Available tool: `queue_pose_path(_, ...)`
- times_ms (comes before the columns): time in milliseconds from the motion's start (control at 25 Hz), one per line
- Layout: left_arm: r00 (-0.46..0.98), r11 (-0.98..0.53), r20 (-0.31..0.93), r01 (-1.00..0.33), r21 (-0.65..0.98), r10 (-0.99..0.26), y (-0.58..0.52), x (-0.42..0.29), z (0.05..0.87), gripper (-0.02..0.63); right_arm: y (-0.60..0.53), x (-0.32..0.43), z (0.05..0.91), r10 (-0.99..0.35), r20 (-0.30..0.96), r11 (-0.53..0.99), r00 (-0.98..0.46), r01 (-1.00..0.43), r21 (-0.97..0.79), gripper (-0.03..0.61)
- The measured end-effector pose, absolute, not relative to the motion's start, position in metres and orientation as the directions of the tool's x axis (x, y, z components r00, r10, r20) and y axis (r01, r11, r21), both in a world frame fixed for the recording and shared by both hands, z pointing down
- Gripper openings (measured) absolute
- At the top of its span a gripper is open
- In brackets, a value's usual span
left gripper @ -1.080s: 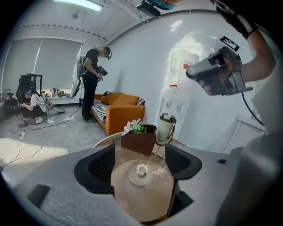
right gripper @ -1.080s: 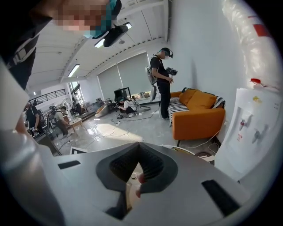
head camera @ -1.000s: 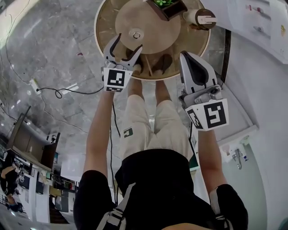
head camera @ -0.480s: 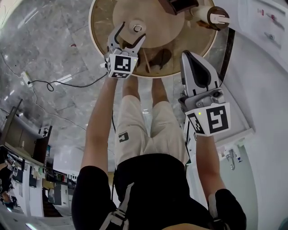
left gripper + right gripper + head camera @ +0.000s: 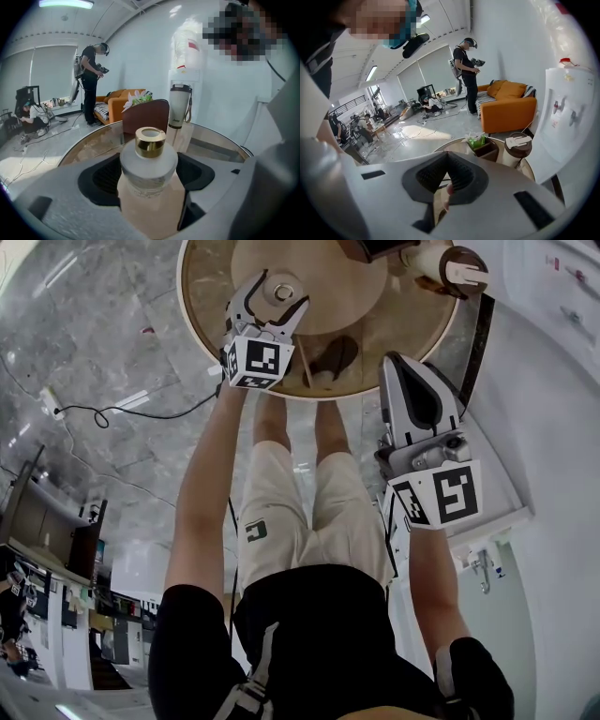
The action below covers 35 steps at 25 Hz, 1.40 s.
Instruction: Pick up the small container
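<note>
Small container (image 5: 149, 161), frosted with a gold collar, stands upright on the round tabletop (image 5: 398, 320). We note it sits between the left tongs (image 5: 281, 293), which are spread apart; pad contact is unclear. Right tongs (image 5: 405, 367) are pressed together, empty, near the tabletop's edge.

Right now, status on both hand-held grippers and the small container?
Left hand-held gripper open, straddling small container on the table. Right hand-held gripper shut, empty. Nothing blocking the jaws.
</note>
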<state>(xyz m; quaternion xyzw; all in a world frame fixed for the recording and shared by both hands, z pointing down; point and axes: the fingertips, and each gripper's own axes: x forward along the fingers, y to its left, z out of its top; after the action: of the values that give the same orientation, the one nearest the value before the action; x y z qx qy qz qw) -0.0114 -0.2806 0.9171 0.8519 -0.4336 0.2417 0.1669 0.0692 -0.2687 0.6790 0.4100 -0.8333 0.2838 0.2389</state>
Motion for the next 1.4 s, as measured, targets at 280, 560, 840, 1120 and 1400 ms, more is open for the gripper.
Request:
queue_pose_path(280, 0.491, -0.551, 0.57, -0.831, 0.079, -0.658, -0.288, -0.007, 0.926, 0.348, -0.264, 0.077, 0.681, -0.545, 0.637, 0.495, -0.545, -0.823, -0.279, 0.003)
queue_pose_path(560, 0.478, -0.556, 0.586, -0.829, 0.056, -0.654, -0.29, -0.008, 0.926, 0.347, -0.262, 0.083, 0.679, -0.546, 0.642, 0.49, -0.538, -0.827, -0.276, 0.003)
queue_pose_path(840, 0.453, -0.52, 0.592, -0.851, 0.066, -0.667, -0.288, -0.014, 0.921, 0.347, -0.264, 0.087, 0.672, -0.553, 0.641, 0.49, -0.532, -0.83, -0.266, 0.003)
queue_pose_path(1120, 0.444, -0.488, 0.581, -0.868, 0.091, -0.682, -0.274, -0.032, 0.877, 0.347, -0.268, 0.084, 0.647, -0.577, 0.629, 0.484, -0.521, -0.839, -0.251, 0.003)
queue_pose_path(1400, 0.432, -0.452, 0.58, -0.884, 0.121, -0.69, -0.248, -0.053, 0.81, 0.347, -0.272, 0.073, 0.594, -0.613, 0.599, 0.495, -0.516, -0.841, -0.218, 0.003)
